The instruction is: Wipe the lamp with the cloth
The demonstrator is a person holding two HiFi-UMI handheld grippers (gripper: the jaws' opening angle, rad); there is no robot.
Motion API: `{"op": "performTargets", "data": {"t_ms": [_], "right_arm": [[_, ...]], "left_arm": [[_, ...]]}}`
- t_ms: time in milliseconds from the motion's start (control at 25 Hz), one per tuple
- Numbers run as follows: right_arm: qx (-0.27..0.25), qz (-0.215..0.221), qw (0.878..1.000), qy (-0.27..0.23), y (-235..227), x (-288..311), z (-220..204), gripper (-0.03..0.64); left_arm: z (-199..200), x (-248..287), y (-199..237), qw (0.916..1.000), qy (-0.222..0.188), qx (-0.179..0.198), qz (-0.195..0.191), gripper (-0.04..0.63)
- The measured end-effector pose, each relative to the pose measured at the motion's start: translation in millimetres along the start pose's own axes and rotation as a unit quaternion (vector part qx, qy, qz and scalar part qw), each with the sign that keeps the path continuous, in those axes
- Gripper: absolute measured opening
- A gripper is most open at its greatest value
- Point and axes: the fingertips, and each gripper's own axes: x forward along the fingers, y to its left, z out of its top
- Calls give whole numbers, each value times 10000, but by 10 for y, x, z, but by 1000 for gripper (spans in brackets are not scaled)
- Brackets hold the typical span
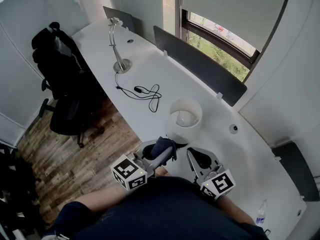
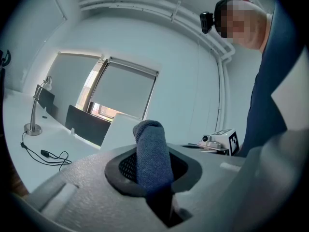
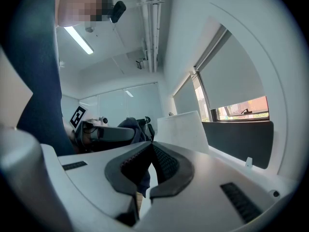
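Note:
The lamp has a white drum shade [image 1: 185, 115] and stands on the white desk [image 1: 150, 69] just ahead of both grippers; its shade also shows in the left gripper view [image 2: 119, 131] and the right gripper view [image 3: 185, 129]. My left gripper [image 1: 169, 153] is shut on a dark blue cloth [image 1: 162, 146], held close to the shade's near left side. The cloth [image 2: 151, 154] sticks up in a roll from between the jaws. My right gripper [image 1: 197, 158] sits beside it on the right, near the shade's base, its jaws together with nothing between them [image 3: 149, 167].
A silver desk lamp [image 1: 118, 48] stands far left on the desk, with a black cable and switch [image 1: 145, 91] trailing from it. A dark divider panel [image 1: 200, 64] runs along the window side. A black office chair [image 1: 62, 79] is on the left, a water bottle [image 1: 260, 214] at the right.

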Motion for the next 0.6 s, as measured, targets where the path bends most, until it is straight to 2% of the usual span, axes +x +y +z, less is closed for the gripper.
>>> {"op": "performTargets", "data": {"t_ms": [600], "right_arm": [[-39,35,10000,57,37,4,13,9]], "left_arm": [[12,-47,3,10000,-31,-9,-10,67]]}}
